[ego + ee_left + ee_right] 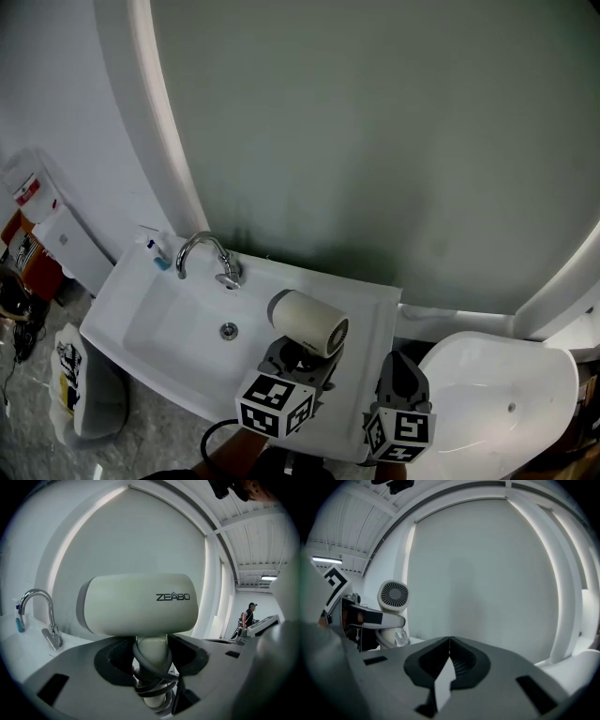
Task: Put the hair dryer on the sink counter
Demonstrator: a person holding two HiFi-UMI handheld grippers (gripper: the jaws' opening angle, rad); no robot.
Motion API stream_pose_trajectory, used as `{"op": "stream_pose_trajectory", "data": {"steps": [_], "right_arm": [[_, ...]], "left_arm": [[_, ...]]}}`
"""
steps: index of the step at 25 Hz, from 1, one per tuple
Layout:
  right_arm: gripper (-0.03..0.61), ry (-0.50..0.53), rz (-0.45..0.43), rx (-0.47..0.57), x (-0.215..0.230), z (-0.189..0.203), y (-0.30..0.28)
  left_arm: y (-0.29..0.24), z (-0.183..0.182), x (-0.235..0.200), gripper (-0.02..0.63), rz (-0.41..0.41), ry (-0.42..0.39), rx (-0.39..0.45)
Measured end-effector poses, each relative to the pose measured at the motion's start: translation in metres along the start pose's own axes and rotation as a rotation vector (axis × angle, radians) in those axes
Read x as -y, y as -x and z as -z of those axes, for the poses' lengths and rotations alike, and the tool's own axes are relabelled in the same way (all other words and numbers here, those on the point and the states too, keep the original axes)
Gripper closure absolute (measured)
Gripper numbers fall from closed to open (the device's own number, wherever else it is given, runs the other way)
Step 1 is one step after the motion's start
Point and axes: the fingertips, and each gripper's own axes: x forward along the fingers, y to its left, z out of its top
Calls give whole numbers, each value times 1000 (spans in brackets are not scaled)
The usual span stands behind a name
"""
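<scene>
A cream hair dryer (309,323) with a dark cord wound round its handle hangs just above the right part of the white sink counter (378,314). My left gripper (298,354) is shut on its handle. In the left gripper view the dryer's barrel (138,604) lies sideways above the jaws, which press the handle (152,648) from both sides. My right gripper (401,364) is to the right, over the counter's right edge, shut and empty. In the right gripper view (449,640) the jaws meet at their tips, and the dryer's grille (393,595) shows at the left.
A chrome faucet (204,249) stands behind the basin (187,319), with a small blue-tipped item (159,259) at the back left corner. A white toilet (497,384) sits right of the counter, a bin with a bag (80,394) at its left. A large arched mirror (375,141) rises behind.
</scene>
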Motion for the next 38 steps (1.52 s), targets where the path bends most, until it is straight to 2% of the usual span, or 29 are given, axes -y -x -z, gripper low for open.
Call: {"op": "stream_pose_trajectory", "data": {"steps": [22,33,38], "right_arm": [[557,-65,-39,-149,21,66,-58],[557,-104,-45,-218,25,94,-76],[557,-120,-51,-242,25,103,-85]], "left_arm": [[-64,80,-18,399,-9,79,-199],[-92,108,-28,399,-14,114,-271],[-107,118,-35,399,-32,154,-301]]}}
